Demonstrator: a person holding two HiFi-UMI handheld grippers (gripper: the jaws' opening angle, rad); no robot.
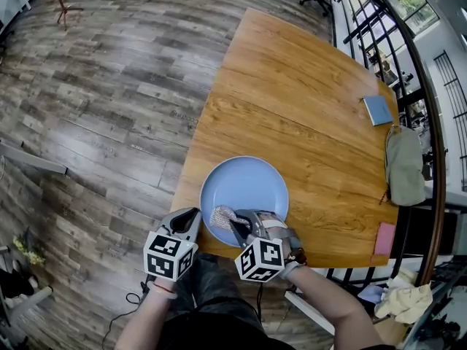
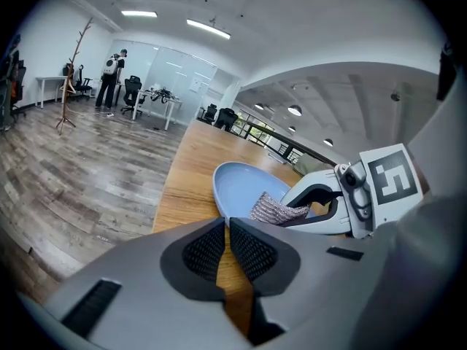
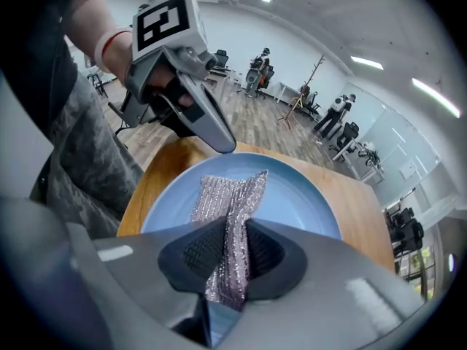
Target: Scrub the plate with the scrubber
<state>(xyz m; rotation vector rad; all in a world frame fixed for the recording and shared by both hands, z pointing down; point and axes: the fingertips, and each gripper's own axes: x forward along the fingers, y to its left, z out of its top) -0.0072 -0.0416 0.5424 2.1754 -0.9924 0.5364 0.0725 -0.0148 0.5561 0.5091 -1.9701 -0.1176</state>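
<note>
Wooden desk [image 1: 306, 108] carries the blue plate [image 1: 248, 184] at its near edge. Right gripper [image 3: 232, 250] jaws clench the scrubber [image 3: 233, 195] over the plate's near part. Left gripper [image 2: 228, 248] jaws are closed and empty, just left. With nothing holding the plate, scrubbing force may slide it off.

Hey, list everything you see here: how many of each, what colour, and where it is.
table: one, orange-brown wood, centre of the head view
plate: one, light blue, near edge of the table
scrubber: one, silvery mesh, over the plate
book: one, blue, far right of the table
bag: one, grey-green, table's right edge
flat pad: one, pink, near right corner
coat stand: one, reddish, on the floor far left
left gripper: grey, jaws together, empty, by the plate's left rim
right gripper: grey, shut on the scrubber
</note>
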